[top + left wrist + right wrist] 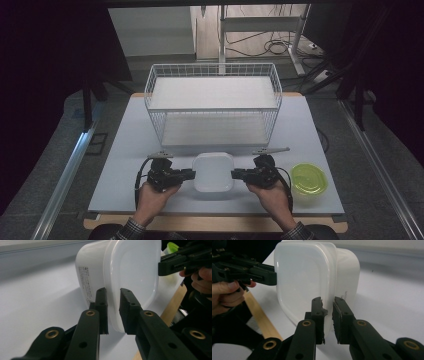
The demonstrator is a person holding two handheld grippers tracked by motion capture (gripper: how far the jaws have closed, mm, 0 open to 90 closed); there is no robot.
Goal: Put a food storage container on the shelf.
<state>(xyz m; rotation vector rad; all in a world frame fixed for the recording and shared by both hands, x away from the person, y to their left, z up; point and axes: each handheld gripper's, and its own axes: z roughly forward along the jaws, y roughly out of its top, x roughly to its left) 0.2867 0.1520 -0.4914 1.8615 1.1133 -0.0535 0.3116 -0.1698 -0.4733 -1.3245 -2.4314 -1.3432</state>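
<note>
A white lidded plastic container (pixel 213 172) sits near the front middle of the table. My left gripper (pixel 192 174) is shut on the rim at its left side, and my right gripper (pixel 234 174) is shut on the rim at its right side. In the left gripper view the jaws of the left gripper (pixel 113 310) pinch the lid edge of the container (pixel 125 272), with the right gripper (pixel 175 262) at the far side. In the right gripper view the right gripper (pixel 327 315) clamps the opposite edge of the container (pixel 307 277), and the left gripper (pixel 254 272) reaches in from the left.
A white wire basket (pixel 212 100) stands on the table (pixel 125 150) behind the container. A green round lid (pixel 308 178) lies at the front right. The wooden front edge of the table runs just below the hands.
</note>
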